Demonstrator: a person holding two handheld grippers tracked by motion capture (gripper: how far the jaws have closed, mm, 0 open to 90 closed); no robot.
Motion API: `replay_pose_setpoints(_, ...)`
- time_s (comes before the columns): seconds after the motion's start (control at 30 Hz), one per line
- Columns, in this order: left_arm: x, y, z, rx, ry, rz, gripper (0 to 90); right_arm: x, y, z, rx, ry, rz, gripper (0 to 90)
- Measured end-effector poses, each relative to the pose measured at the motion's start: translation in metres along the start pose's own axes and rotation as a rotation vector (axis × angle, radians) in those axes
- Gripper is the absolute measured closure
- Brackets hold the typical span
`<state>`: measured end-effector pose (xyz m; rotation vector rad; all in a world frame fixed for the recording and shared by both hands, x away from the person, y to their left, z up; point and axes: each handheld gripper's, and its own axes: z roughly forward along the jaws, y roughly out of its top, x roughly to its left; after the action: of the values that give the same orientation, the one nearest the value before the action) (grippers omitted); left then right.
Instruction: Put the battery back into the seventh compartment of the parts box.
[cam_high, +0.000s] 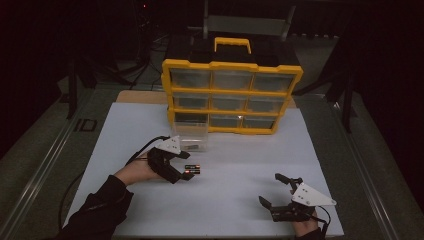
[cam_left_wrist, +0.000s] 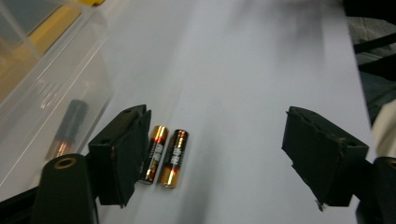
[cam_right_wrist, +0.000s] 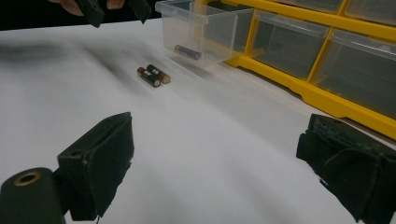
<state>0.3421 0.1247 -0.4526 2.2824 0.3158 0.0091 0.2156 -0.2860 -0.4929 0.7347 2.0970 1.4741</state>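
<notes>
Two batteries (cam_left_wrist: 165, 157) are seen lying side by side, touching, on the white sheet (cam_high: 230, 195), just near of the clear drawer (cam_high: 191, 136), which has been pulled out of the yellow organizer (cam_high: 231, 95) and already holds a third battery (cam_right_wrist: 187, 52). The left gripper (cam_high: 189, 167) is held low over the pair with its jaws released (one jaw is just beside the nearer cell, nothing being pinched). The right gripper (cam_high: 277, 190) is held well apart at the near right of the sheet, its jaws spread wide and empty.
</notes>
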Motion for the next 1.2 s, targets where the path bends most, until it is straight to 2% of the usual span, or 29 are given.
replay_pose_setpoints(0.07,0.003,-0.003,0.002,-0.003,-0.004,-0.012,23.7,0.000,0.000,0.000,0.000,0.000,0.000,8.6)
replay_pose_setpoints(0.3,0.011,-0.011,0.013,-0.013,0.034,-0.037,26.0,0.000,0.000,0.000,0.001,0.001,-0.001,8.6)
replay_pose_setpoints(0.4,0.014,-0.013,0.016,-0.011,0.046,-0.039,26.0,0.000,0.000,0.000,0.002,0.001,-0.002,8.6)
replay_pose_setpoints(0.57,0.018,-0.015,0.022,-0.038,0.066,-0.046,26.7,0.000,0.000,0.000,0.003,0.002,-0.002,8.6)
replay_pose_setpoints(0.67,0.021,-0.018,0.028,-0.041,0.071,-0.046,30.0,0.000,0.000,0.000,0.004,0.003,-0.002,8.6)
replay_pose_setpoints(0.87,0.024,-0.021,0.036,-0.044,0.095,-0.018,39.2,0.000,-0.001,0.000,0.004,0.003,-0.001,8.6)
replay_pose_setpoints(1.07,0.024,-0.024,0.044,-0.017,0.111,0.019,41.0,0.000,-0.001,0.000,0.004,0.004,-0.001,8.6)
replay_pose_setpoints(1.2,0.025,-0.027,0.047,-0.017,0.134,0.048,47.6,0.000,-0.001,0.000,0.004,0.005,-0.001,8.6)
